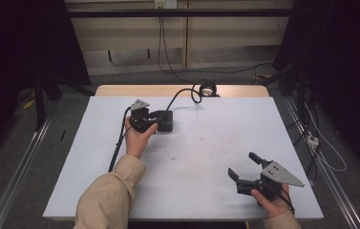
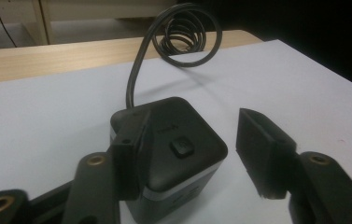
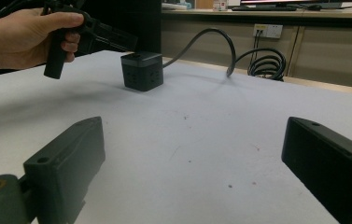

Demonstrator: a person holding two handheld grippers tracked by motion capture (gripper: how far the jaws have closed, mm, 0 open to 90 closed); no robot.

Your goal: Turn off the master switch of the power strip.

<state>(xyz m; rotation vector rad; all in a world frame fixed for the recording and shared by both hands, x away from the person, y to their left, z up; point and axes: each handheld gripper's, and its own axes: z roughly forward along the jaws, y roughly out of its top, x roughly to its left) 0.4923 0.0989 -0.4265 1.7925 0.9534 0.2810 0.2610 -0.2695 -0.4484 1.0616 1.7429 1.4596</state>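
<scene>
A black cube-shaped power socket (image 1: pixel 164 120) (image 2: pixel 183 158) (image 3: pixel 141 70) stands on the white table (image 1: pixel 206 157) at the back middle. Its thick black cable (image 1: pixel 182 93) runs back to a coil (image 1: pixel 207 89) (image 2: pixel 185 39) (image 3: pixel 264 63). My left gripper (image 1: pixel 157 119) (image 2: pixel 194 126) is open with the cube between its jaws. One jaw rests against the cube's side; the other stands apart from it. My right gripper (image 1: pixel 242 164) (image 3: pixel 197 135) is open over bare table at the near right, holding nothing.
The coil lies on a wooden strip (image 1: pixel 168 89) behind the white top. Cables trail over the floor (image 1: pixel 311 138) right of the table. A wall socket (image 3: pixel 268 31) sits on the cabinet behind. Small marks dot the table's middle (image 1: pixel 177 155).
</scene>
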